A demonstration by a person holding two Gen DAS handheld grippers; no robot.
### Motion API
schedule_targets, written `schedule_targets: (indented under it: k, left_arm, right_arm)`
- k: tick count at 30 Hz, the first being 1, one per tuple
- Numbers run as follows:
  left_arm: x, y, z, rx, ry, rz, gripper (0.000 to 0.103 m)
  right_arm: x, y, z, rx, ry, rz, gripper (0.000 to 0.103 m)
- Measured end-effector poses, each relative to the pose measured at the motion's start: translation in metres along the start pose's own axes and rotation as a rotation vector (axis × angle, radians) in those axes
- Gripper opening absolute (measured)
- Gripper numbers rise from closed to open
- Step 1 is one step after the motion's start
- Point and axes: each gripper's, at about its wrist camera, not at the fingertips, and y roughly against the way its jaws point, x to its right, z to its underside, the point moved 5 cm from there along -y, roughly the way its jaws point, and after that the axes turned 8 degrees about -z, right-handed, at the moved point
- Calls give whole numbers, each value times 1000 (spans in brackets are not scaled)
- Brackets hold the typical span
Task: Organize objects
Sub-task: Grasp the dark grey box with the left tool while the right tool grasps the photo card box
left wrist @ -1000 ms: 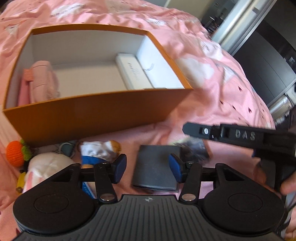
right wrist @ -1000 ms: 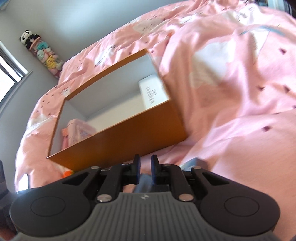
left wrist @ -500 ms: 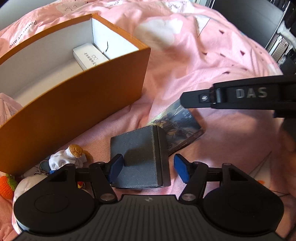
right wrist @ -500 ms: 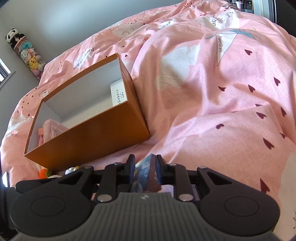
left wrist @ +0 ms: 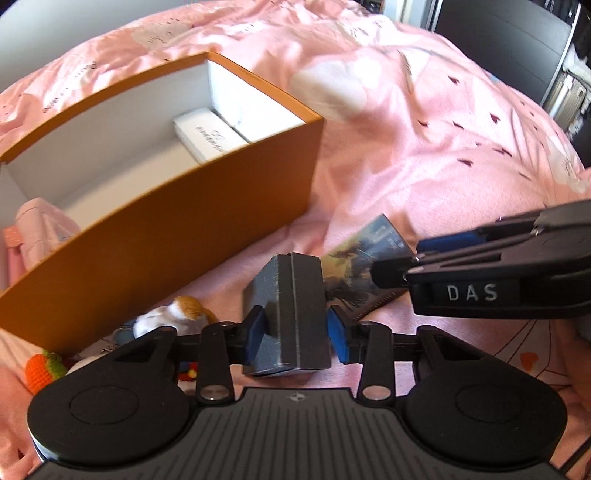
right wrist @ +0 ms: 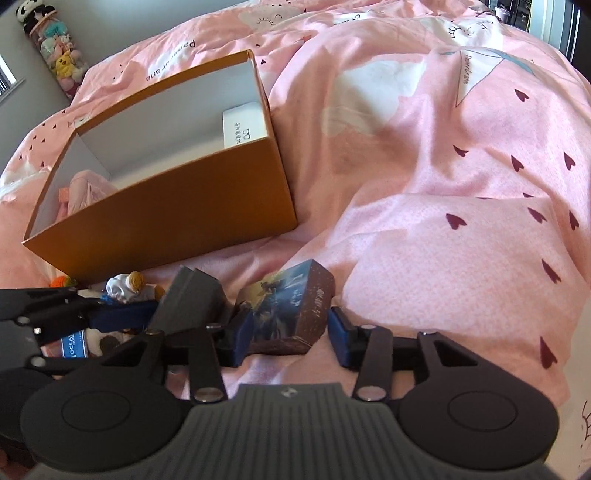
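A bed under a pink duvet (right wrist: 424, 177) printed with dark hearts and white clouds fills both views. A grey wall (right wrist: 110, 22) spans the upper left, where stuffed toys (right wrist: 55, 48) hang. Dark cabinets (left wrist: 498, 40) stand upper right.

A pink bedspread (right wrist: 424, 229) carries an orange box (right wrist: 192, 206) ahead-left of the grippers, small toys (right wrist: 125, 286) nearer.

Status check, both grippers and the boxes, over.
Left gripper shut on grey box, tilted up. Right gripper open around picture box. Orange box open, nothing blocking.
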Motion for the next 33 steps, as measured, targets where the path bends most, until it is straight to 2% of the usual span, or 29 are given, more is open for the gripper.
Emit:
schedule_targets:
  k: [3,5,9,12,14,16,18,21,24,29,33]
  left_arm:
    - [-12,5,0,13,40,3,40]
    - [-21,6,0,8,81,21,38]
    - [-33,5,-1,2,139,54,37]
    - [-40,5,-1,4,171,59,37]
    - [-45,4,0,5,192,64,37]
    - [-50,2,0,6,215,62,37]
    - [-55,1,0,6,234,58,36]
    - [-60,-1,0,9,249,57,34]
    - [-64,-3,0,8,269,74,34]
    - [-68,-4,1,5,285,87,34]
    - [-67,-4,1,4,284,87,35]
  right_arm:
    - [0,2,-1,20,-12,22,21]
    - [-1,5,-4,35,-30,3,15]
    - [-19,6,-14,84,-15,-69,15]
    - [-34,-1,-21,116,5,-92,17]
    - [-43,-8,-23,139,36,-68,17]
    - [-51,-14,-22,160,94,-6,20]
    - [-56,-18,-20,166,142,49,35]
    - [-51,-19,-18,182,147,66,39]
    - [-40,-19,-20,194,73,51,39]
    - [-5,-17,-14,173,-153,81,37]
    - [0,-7,-8,153,-217,75,37]
